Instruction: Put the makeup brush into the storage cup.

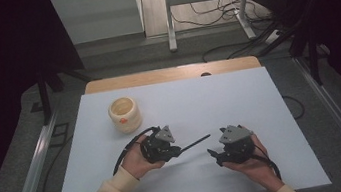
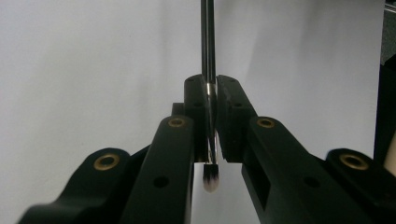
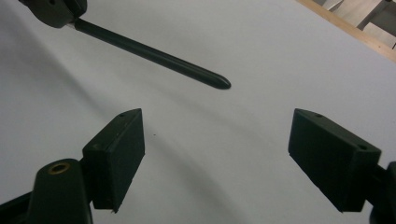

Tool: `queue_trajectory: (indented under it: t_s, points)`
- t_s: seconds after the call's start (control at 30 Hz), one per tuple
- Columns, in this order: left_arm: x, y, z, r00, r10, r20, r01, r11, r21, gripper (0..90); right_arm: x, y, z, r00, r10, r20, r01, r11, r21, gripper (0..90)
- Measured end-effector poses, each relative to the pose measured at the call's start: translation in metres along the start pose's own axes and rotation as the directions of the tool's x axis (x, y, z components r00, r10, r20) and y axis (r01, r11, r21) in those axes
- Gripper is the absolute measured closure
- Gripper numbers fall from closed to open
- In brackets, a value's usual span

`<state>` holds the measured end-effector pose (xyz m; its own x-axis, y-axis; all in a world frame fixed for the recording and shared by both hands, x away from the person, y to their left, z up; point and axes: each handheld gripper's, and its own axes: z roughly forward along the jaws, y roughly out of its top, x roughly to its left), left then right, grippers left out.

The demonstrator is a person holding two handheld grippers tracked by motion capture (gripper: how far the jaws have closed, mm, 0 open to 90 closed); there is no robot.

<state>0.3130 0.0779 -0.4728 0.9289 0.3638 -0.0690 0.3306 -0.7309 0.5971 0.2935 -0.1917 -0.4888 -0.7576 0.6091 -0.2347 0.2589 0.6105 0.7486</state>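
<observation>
The brush (image 1: 195, 143) is clenched in the left tongs (image 1: 178, 150): in the left gripper view its thin dark handle (image 2: 207, 42) runs straight out from between the two pads, which press on its shiny ferrule, and the small bristle tuft (image 2: 211, 178) pokes out behind them toward the hand. In the high view the handle juts from the left tongs toward the right tongs (image 1: 215, 154), held clear above the tabletop (image 1: 239, 96), and its blunt end stops short of them with a small gap between.

The right tongs are released, jaws wide apart with nothing between them. In the right gripper view the handle's rounded tip (image 3: 219, 82) hangs ahead of them and a little toward their left jaw, not touching either one; bare white surface lies under and beyond the gap.

Open room is generous. Ahead of both tongs the white tabletop runs bare to its far wooden edge (image 1: 170, 74), and to the right of the right tongs it is bare out to the side edge. The near edge lies just behind the hands.

The one container, a cream round pot (image 1: 124, 114), stands upright ahead of the left tongs and off to their left, well apart from the brush. Its mouth faces up; something orange shows at the inner rim, too small to make out.

Beyond the tabletop are the floor, a metal frame (image 1: 205, 0) and loose cables (image 1: 218, 16).
</observation>
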Motion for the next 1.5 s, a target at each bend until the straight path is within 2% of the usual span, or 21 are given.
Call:
queue_trajectory:
  t_s: [0.2, 0.47, 0.6, 0.67, 0.8, 1.03, 1.13, 1.2, 1.23, 1.3, 1.37, 1.43, 1.5]
  points:
    - [-0.001, 0.004, 0.004, 1.0, 0.005, 0.006, -0.005, 1.0, 0.007, 83.6, 0.003, 0.003, 0.003, 0.9999, -0.014, -0.005, 0.014, 1.0, -0.002, 20.9]
    - [-0.007, 0.012, 0.015, 0.9989, 0.038, 0.027, -0.039, 0.9988, 0.03, 83.6, 0.011, 0.007, 0.01, 0.9978, -0.066, -0.002, 0.066, 0.998, 0.014, 25.4]
    - [-0.01, 0.015, 0.019, 0.9986, 0.044, 0.03, -0.045, 0.9983, 0.037, 83.6, 0.015, 0.008, 0.012, 0.9943, -0.107, -0.004, 0.107, 0.994, 0.02, 32.7]
    - [-0.01, 0.016, 0.02, 0.9981, 0.05, 0.037, -0.052, 0.9977, 0.044, 83.6, 0.018, 0.008, 0.013, 0.9925, -0.122, -0.009, 0.122, 0.992, 0.019, 39.9]
    - [-0.01, 0.016, 0.02, 0.9978, 0.053, 0.04, -0.054, 0.9977, 0.041, 83.5, 0.022, 0.006, 0.017, 0.9856, -0.166, -0.03, 0.168, 0.985, 0.046, 48.0]
    - [-0.009, 0.016, 0.019, 0.9988, 0.034, 0.037, -0.035, 0.9988, 0.035, 83.6, 0.028, 0.005, 0.021, 0.9746, -0.204, -0.093, 0.211, 0.975, 0.071, 46.4]
    - [-0.009, 0.016, 0.017, 0.998, 0.039, 0.049, -0.04, 0.999, 0.018, 83.6, 0.03, 0.004, 0.022, 0.9717, -0.225, -0.073, 0.231, 0.969, 0.084, 52.2]
    - [-0.01, 0.017, 0.015, 0.9971, 0.047, 0.06, -0.048, 0.9988, 0.009, 83.6, 0.03, 0.004, 0.022, 0.9707, -0.236, -0.048, 0.239, 0.966, 0.097, 60.4]
    - [-0.011, 0.017, 0.015, 0.9974, 0.043, 0.059, -0.043, 0.9991, 0.001, 83.6, 0.03, 0.004, 0.022, 0.9697, -0.24, -0.044, 0.244, 0.965, 0.095, 65.2]
    - [-0.01, 0.018, 0.012, 0.9972, 0.042, 0.061, -0.042, 0.999, -0.013, 83.5, 0.029, 0.005, 0.02, 0.9681, -0.246, -0.047, 0.25, 0.964, 0.093, 67.6]
    - [-0.009, 0.018, 0.008, 0.9967, 0.041, 0.07, -0.039, 0.9988, -0.03, 83.5, 0.031, 0.005, 0.019, 0.9618, -0.269, -0.049, 0.273, 0.958, 0.091, 70.3]
    - [-0.008, 0.017, 0.005, 0.9967, 0.029, 0.076, -0.024, 0.9975, -0.067, 83.4, 0.033, 0.006, 0.018, 0.9556, -0.29, -0.05, 0.294, 0.952, 0.09, 73.2]
    - [-0.006, 0.016, 0.0, 0.9971, 0.011, 0.075, -0.001, 0.9916, -0.129, 83.0, 0.034, 0.006, 0.017, 0.9508, -0.306, -0.049, 0.309, 0.947, 0.084, 76.5]
